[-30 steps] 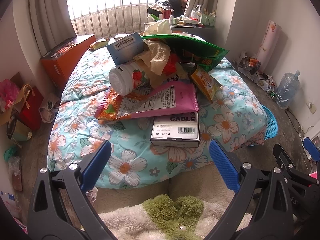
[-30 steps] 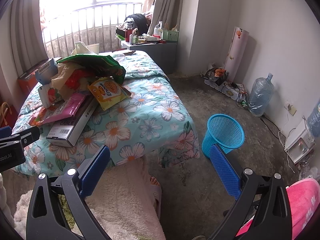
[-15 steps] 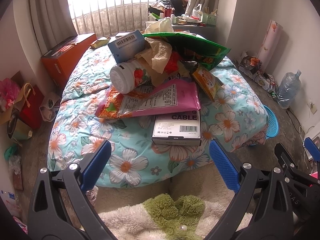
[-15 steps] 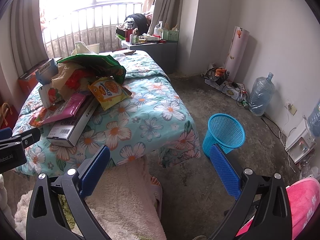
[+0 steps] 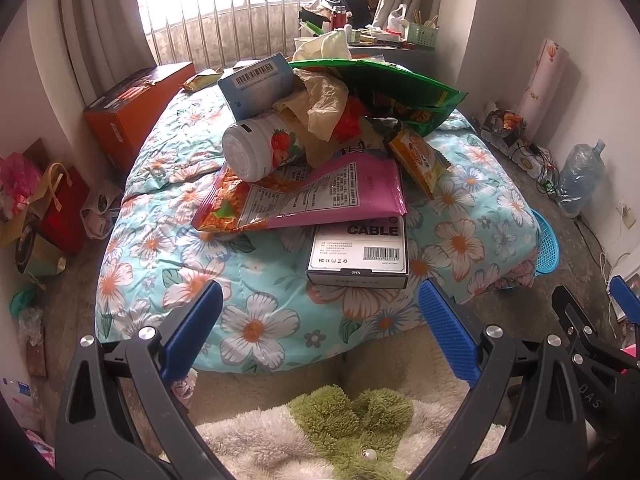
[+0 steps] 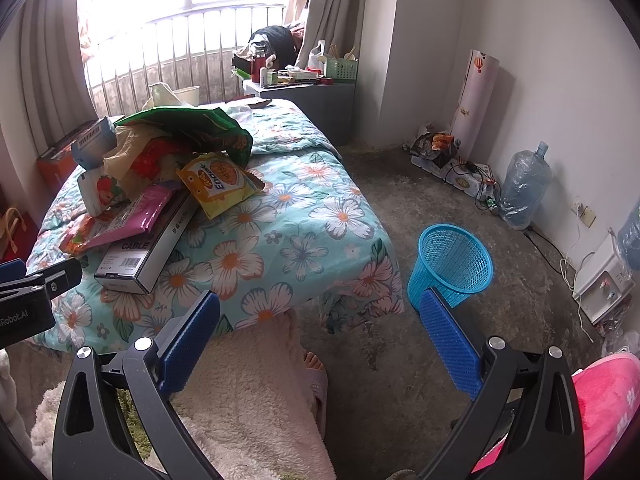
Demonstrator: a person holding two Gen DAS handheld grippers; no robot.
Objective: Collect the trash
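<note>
- Left wrist view: the trash pile (image 5: 332,148) sits heaped on the flowered bed (image 5: 256,280), from centre frame up toward 12 o'clock, just ahead of the left gripper (image 5: 316,312), whose jaws stand spread wide and hold nothing.
- Nearest piece is the cable box (image 5: 360,252), at 12 o'clock from the jaws, flat on the quilt with its far end tucked under the pink wrapper (image 5: 320,196). It looks like stiff, light card; I would take it across its narrow free end and slide it out level.
- The pink wrapper is thin, slick film, likely to slip, so pinching an edge should serve best (pulling it may disturb what rests on it).
- The strawberry bottle (image 5: 260,148) lies on its side on the wrapper at about 11 o'clock; round, smooth plastic, it could roll if its support moves, so grip across the body.
- Higher up, the yellow snack bag (image 5: 416,156), crumpled brown paper (image 5: 324,100) and green bag (image 5: 384,84) look soft and near weightless; the blue carton (image 5: 256,80) leans behind them.
- Right wrist view: the right gripper (image 6: 320,320) is likewise spread and empty, with the blue basket (image 6: 452,268) on the floor at 1 o'clock, just beside the bed's corner and well apart from the pile at 10 o'clock.
</note>
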